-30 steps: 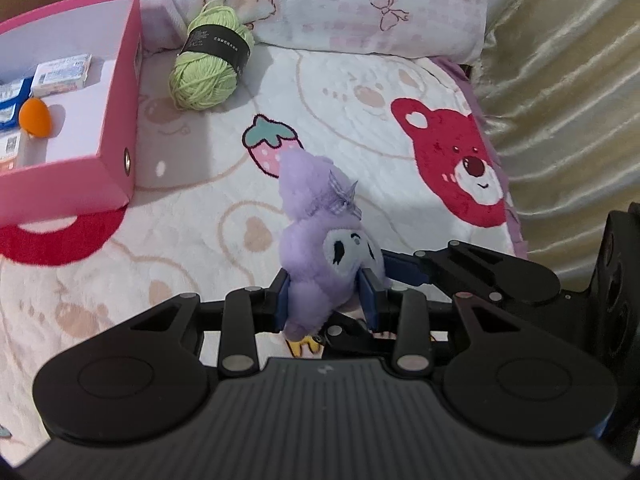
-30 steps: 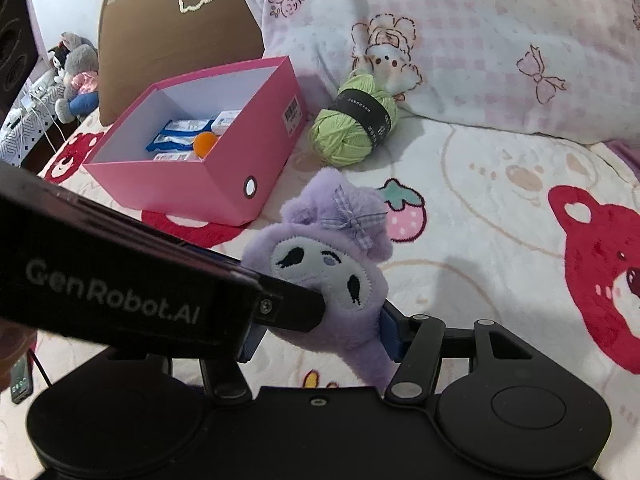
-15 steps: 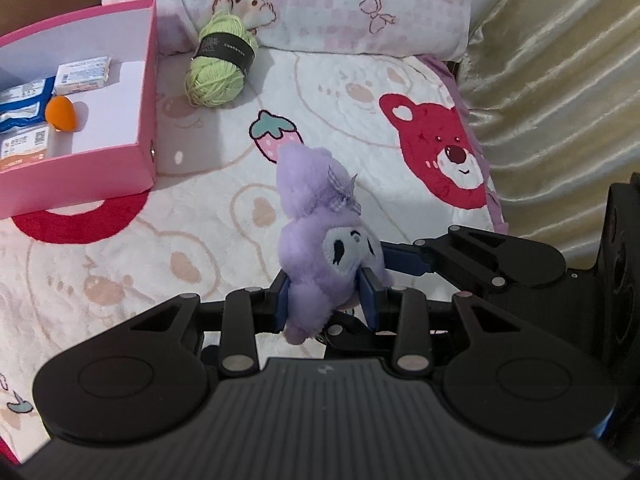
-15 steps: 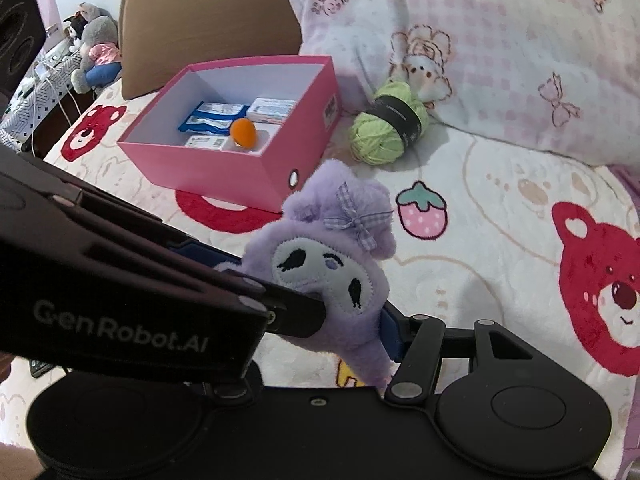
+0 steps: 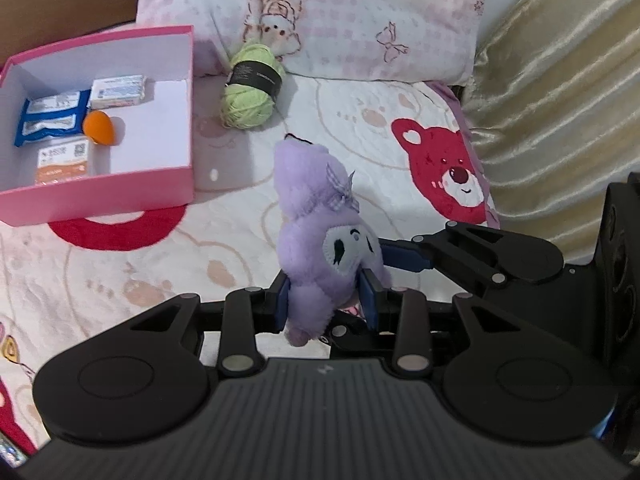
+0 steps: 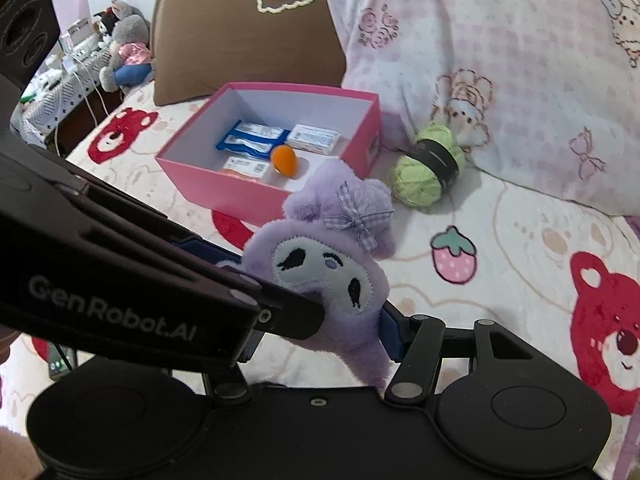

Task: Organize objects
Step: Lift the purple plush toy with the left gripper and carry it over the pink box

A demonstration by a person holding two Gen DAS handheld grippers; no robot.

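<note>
Purple plush toy: soft, fuzzy pile; rounded hood with a small checked fabric bow; white embroidered face with black stitched eyes. Held clear above the bedspread, pinched at its lower body from both sides.

Left gripper: black hard plastic with blue pads, fingers closed against the toy's body.

Right gripper: same build, entering from the right in the left wrist view; one blue pad presses the toy's side by the face. Its far finger is hidden behind the left gripper's arm in the right wrist view, yet the toy sits squeezed between its pads.

Pink box: rigid card, rectangular, open top, white inside; lies on the bedspread to the left of the toy. Contents: flat blue-and-white packets, a small white carton, an orange egg-shaped piece.

Green yarn ball: wound, oval, black paper band; rests against the pillow, just right of the box.

Bedspread: quilted, cream, printed with red bears and strawberries
</note>
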